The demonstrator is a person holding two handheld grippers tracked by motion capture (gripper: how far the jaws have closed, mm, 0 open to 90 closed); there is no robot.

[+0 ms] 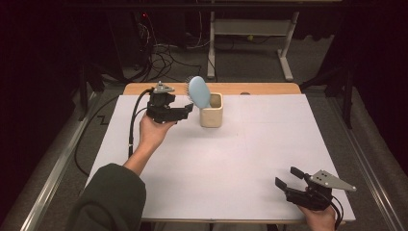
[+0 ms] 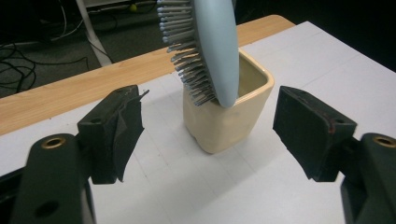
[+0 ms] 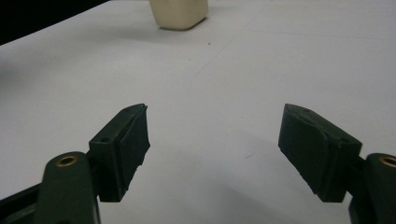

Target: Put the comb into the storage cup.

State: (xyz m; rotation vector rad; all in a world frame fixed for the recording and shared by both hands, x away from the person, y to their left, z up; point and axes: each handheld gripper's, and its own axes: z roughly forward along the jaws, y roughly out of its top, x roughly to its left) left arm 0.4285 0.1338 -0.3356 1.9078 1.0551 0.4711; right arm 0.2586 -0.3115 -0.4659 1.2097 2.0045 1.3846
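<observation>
Standing in cup [image 1: 211, 114], hairbrush [image 1: 198, 92] just beyond spread left tongs [image 1: 188, 108]; right tongs [image 1: 289, 178] spread, well apart.

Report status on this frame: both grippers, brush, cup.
Left gripper open, beside cup. Right gripper open, idle at near edge. Blue hairbrush stands in cup, leaning. Nothing in the way.

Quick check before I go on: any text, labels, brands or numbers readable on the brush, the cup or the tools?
None readable in any view.
Brush: plain blue back, grey bristles, no print seen.
Cup: plain cream walls, no label on the sides shown.
Left tool and right tool: black jaws, both open, no markings visible.
Table: plain white sheet, no writing.
</observation>
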